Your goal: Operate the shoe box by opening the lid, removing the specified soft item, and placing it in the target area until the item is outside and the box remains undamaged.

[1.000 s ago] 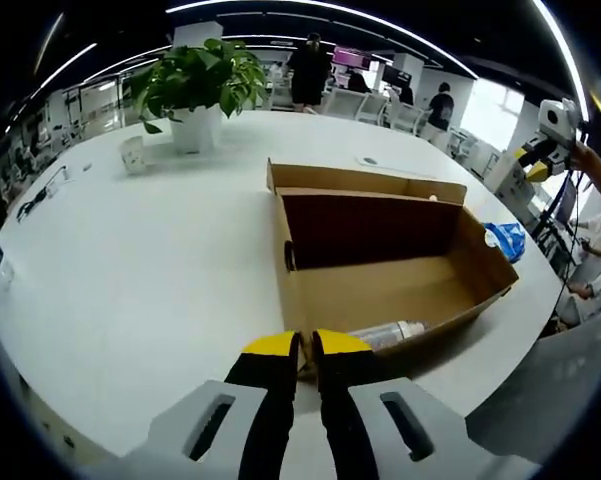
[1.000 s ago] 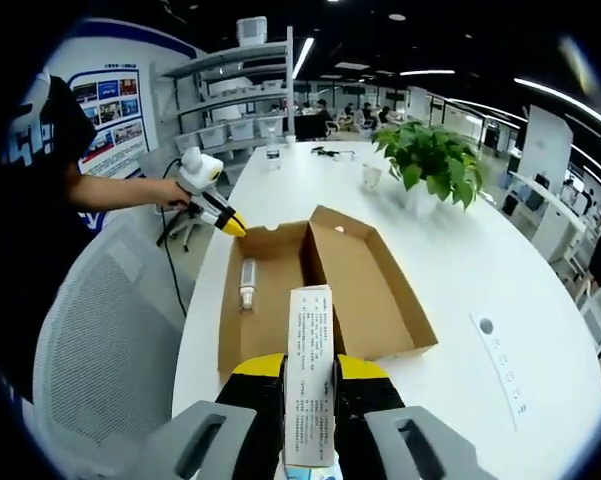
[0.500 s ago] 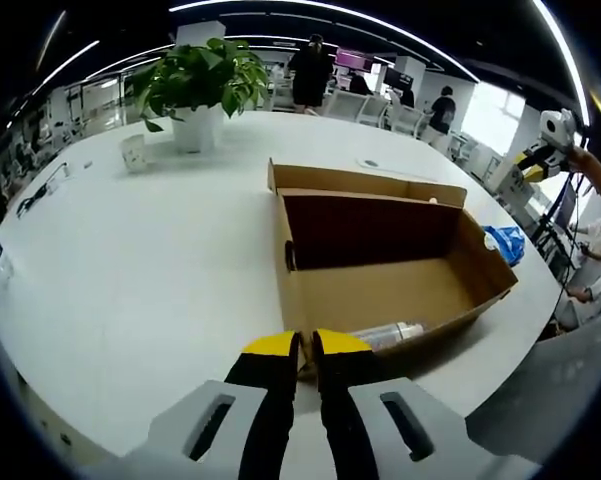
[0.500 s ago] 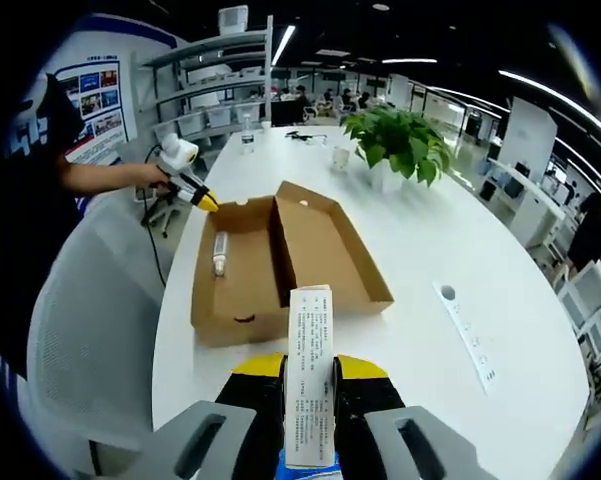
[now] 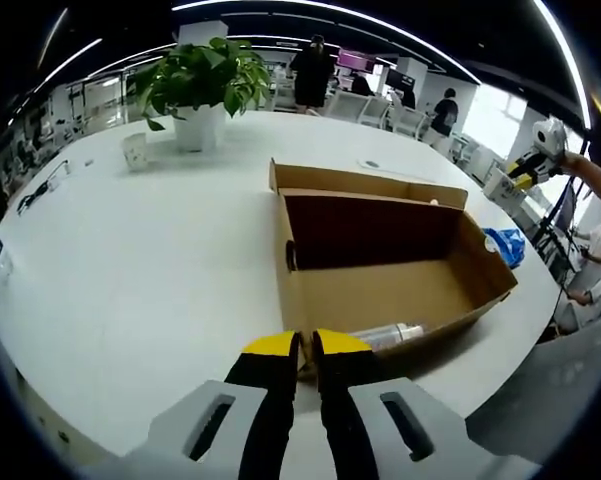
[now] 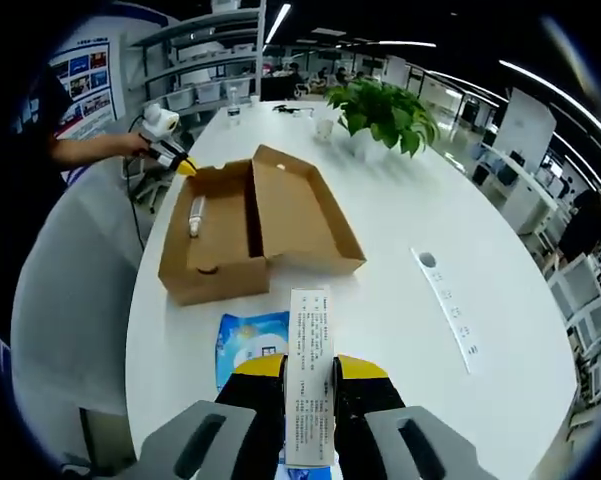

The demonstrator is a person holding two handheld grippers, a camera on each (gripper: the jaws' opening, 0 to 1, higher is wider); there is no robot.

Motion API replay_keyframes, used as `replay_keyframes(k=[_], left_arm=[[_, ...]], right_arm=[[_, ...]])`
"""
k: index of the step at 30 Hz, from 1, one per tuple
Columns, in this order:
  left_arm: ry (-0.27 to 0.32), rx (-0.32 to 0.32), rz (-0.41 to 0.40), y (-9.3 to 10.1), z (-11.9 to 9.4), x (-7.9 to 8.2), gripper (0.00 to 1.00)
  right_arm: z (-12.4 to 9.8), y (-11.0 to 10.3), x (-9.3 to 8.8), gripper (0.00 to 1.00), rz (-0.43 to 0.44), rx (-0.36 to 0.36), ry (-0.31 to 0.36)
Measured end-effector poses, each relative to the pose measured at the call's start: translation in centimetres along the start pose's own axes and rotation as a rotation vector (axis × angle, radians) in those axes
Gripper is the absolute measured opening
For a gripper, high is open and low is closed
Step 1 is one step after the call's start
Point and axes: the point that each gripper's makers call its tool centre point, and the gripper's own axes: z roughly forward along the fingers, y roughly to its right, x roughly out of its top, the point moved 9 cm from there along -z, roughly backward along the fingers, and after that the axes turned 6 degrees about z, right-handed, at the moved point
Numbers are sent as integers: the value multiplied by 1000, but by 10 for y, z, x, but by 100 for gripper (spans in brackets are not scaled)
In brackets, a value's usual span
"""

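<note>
Open-plan office: long white table, potted plant, storage shelves, ceiling strip lights

The open shoe box sits on the table, lid beside it. A bottle lies inside the box. A soft packet lies on the table just before the box. A plant stands behind, well apart.

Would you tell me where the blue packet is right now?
In the right gripper view the blue packet lies flat on the white table, between the open shoe box and the right gripper.
</note>
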Motion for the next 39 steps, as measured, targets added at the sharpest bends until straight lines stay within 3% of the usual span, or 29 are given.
replay_keyframes(k=[11,26,33,39], left_arm=[[-6,-1,3,0,1,1,5],[-17,3,11,2,1,1,5],[-17,2,9,3,1,2,5],[-14,0,6,2,1,2,5]], right_arm=[[9,25,-30,13,-62,-31,-119],[21,34,-64,14,-95,-54,-218],[27,37,-80,14,-146,-62,-296],[27,38,-87,14,-165,-66,-333]])
